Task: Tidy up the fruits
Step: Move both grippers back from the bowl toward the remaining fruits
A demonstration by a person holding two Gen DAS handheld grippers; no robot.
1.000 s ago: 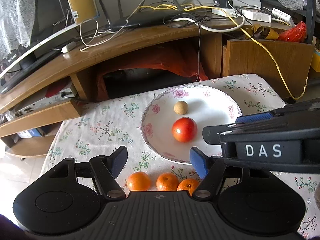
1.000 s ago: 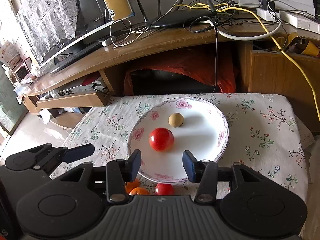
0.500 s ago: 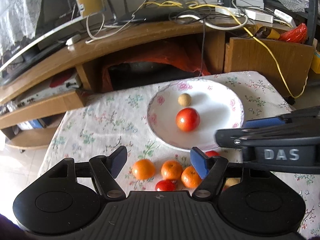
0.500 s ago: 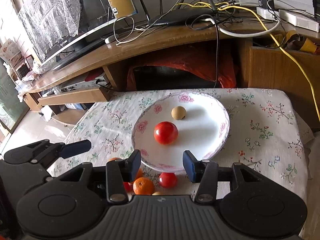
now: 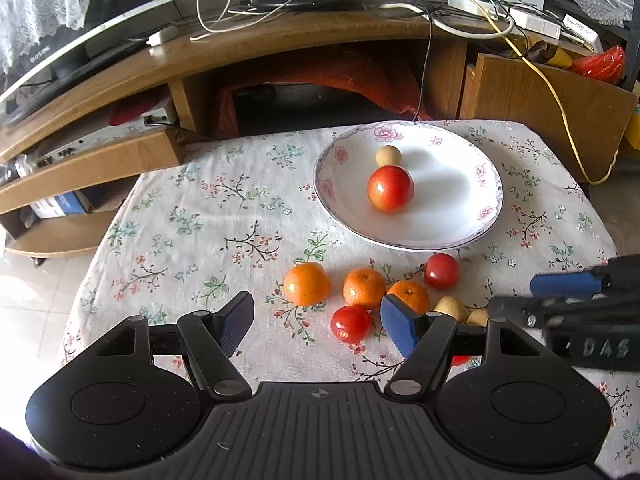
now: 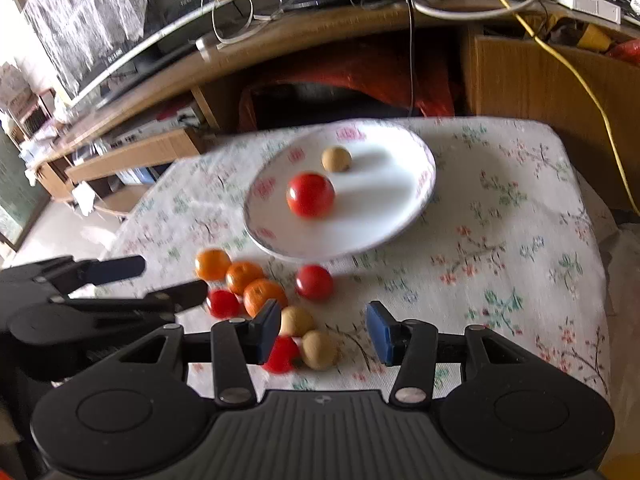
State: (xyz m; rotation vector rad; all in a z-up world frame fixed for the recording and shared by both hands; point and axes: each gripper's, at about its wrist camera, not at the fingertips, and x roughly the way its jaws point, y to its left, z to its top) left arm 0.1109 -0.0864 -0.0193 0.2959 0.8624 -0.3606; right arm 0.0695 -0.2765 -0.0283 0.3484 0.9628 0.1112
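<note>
A white floral plate (image 5: 472, 224) (image 6: 404, 216) on the flowered tablecloth holds a big red tomato (image 5: 390, 189) (image 6: 310, 195) and a small tan fruit (image 5: 388, 155) (image 6: 336, 159). In front of the plate lie three oranges (image 5: 307, 283) (image 6: 240, 276), several small tomatoes (image 5: 350, 323) (image 6: 314, 282) and two tan fruits (image 6: 318, 349). My left gripper (image 5: 318, 320) hovers open above the oranges and the near tomato, holding nothing. My right gripper (image 6: 322, 330) is open over the tan fruits, also empty; it shows at the right edge of the left wrist view (image 5: 560, 292).
Behind the table stands a wooden TV stand (image 5: 240, 44) with cables, a router and a screen. A wooden cabinet (image 5: 540, 100) is at the back right. Bare tablecloth (image 6: 500, 272) lies right of the fruit pile. Floor tiles (image 5: 28, 280) show at the left.
Both grippers have drawn back from the plate toward the near table edge, so the loose oranges, tomatoes and tan fruits came into view. The plate and its fruit stayed put.
</note>
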